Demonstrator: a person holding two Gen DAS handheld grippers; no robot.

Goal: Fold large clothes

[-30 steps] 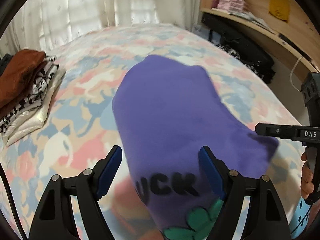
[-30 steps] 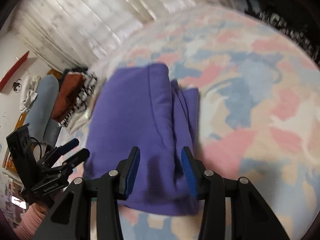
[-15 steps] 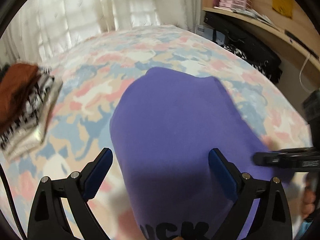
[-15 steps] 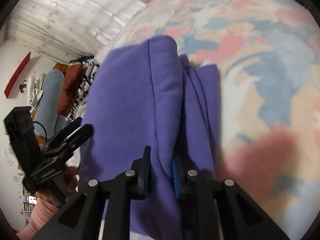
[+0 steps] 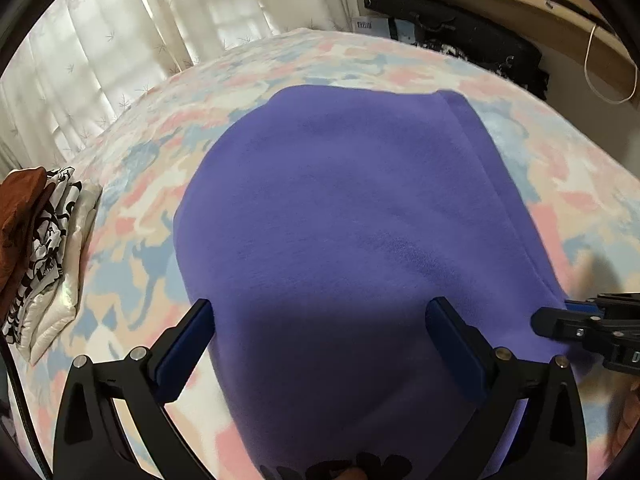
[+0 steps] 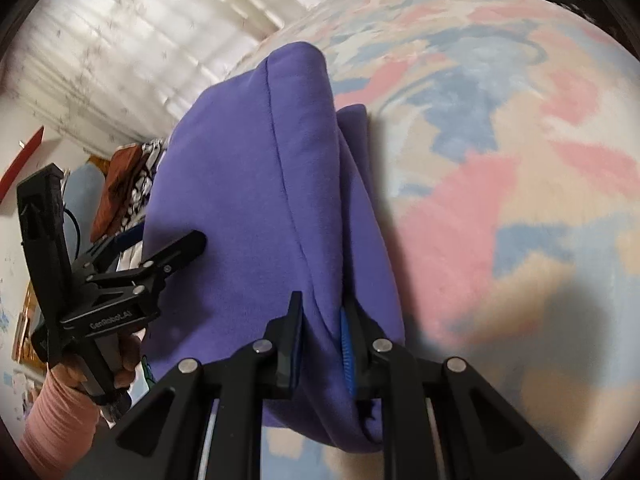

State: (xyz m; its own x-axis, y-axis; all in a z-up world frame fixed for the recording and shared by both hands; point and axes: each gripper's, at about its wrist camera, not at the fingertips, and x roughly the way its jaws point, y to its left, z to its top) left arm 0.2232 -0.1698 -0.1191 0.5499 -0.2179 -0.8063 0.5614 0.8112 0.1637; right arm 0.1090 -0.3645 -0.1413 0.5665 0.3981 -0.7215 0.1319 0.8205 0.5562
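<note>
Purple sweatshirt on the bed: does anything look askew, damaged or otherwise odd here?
Nothing stands out. The purple sweatshirt lies folded on the patterned bedspread, with layered edges visible along the side where the right gripper pinches it. The left gripper is open over it. The stack of folded clothes sits apart, undisturbed.

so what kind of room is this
Most likely a bedroom. The purple sweatshirt lies on a bed with a pastel patterned bedspread, folded clothes are stacked on it, sheer curtains hang behind, and a wooden shelf runs alongside.
</note>
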